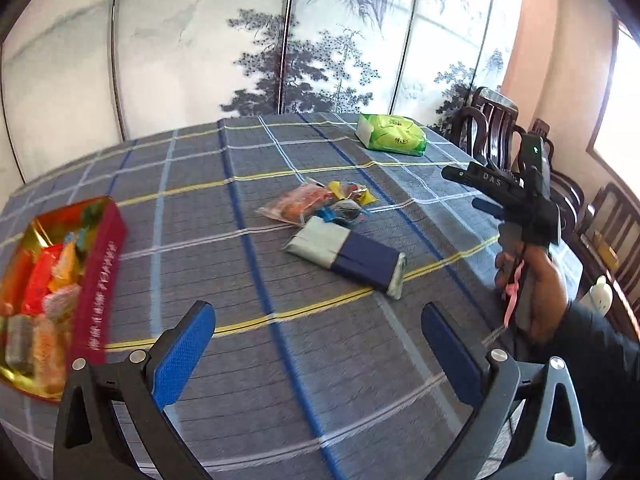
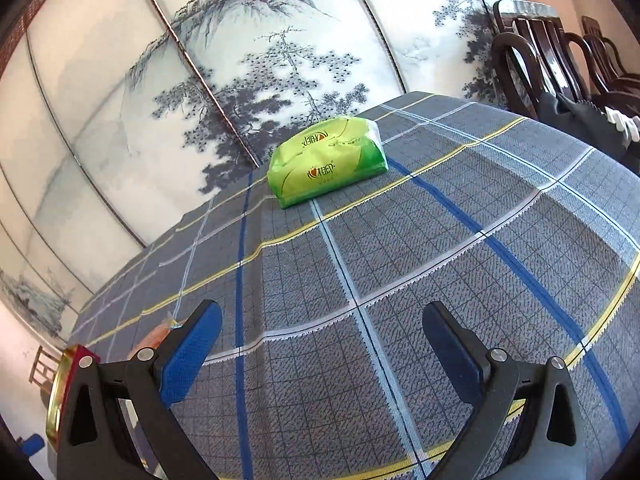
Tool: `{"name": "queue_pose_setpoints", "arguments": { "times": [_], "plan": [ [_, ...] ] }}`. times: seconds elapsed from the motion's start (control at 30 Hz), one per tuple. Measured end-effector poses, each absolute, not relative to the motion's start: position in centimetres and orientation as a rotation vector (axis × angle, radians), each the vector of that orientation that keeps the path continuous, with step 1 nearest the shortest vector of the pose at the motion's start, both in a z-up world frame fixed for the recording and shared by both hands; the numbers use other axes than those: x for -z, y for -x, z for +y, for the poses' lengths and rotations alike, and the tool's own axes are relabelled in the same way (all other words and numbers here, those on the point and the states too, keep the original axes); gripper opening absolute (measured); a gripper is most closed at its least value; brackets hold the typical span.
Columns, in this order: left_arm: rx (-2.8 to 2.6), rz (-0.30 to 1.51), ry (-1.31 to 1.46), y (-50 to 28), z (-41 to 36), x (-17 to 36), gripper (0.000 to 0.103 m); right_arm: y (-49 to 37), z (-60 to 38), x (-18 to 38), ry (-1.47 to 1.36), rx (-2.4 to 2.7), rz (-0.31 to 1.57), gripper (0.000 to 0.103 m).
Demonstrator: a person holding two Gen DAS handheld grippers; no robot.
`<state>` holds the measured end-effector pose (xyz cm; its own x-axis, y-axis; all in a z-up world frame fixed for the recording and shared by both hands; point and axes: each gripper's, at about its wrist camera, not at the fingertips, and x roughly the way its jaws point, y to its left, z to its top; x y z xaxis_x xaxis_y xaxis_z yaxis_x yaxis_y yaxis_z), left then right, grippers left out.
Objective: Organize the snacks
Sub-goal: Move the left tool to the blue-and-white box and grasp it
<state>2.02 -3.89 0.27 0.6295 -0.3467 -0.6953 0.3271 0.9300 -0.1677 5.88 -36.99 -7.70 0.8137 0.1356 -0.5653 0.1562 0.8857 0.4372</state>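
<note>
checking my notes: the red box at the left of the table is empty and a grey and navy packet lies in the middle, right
Not quite: the red box is not empty; the left wrist view shows it holding several wrapped snacks. The grey and navy packet does lie mid-table.

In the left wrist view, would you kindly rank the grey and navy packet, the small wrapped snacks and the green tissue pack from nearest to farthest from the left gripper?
From the left gripper:
1. Grey and navy packet, just ahead, slightly right.
2. Small wrapped snacks, behind it, mid-table.
3. Green tissue pack, far edge, right.

Black claw (image 1: pixel 316 344), blue pads (image 1: pixel 182 352), silver screws; dark sleeve (image 1: pixel 600 344).
</note>
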Motion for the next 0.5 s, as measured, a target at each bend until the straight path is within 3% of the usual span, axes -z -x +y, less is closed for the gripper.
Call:
{"name": "queue_pose_setpoints", "arguments": {
  "times": [0.2,0.5],
  "plan": [
    [0.166,0.849,0.249,-6.5,-10.3,3.1,0.102,-6.3,-37.0,8.1,-0.533,-0.03,0.631,0.101],
    [-0.215,0.916,0.227,-11.9,-13.6,6.6,0.092,-5.6,-37.5,8.0,-0.578,-0.056,0.596,0.101]
  ]
}}
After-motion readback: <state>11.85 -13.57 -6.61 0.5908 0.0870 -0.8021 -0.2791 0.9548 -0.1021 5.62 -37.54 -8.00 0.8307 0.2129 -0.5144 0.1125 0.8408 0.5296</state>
